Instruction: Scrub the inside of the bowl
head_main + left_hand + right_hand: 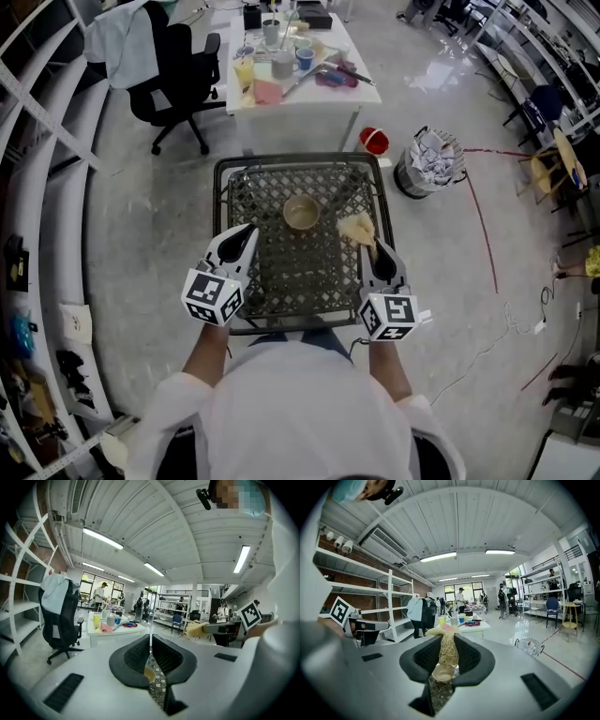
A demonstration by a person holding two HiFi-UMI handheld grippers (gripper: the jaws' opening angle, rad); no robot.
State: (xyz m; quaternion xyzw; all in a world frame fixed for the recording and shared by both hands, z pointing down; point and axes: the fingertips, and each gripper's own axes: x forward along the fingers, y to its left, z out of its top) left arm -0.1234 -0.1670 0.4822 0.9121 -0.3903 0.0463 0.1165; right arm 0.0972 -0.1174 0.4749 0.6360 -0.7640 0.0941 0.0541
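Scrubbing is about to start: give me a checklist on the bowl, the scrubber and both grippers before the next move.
1. Scrubber gripped: ok. The right gripper is shut on the fibrous pad.
2. Bowl upright, mouth up, on the mesh table: ok.
3. Bowl steadied: not ok. The left gripper is shut on nothing and sits apart from the bowl, nearer the person.
4. Scrubber inside the bowl: not ok. It is beside the bowl, to its right, not touching it.
5. Path to the bowl: ok. Nothing lies on the mesh between either gripper and the bowl.
6. Dirt inside the bowl: cannot tell, too small.
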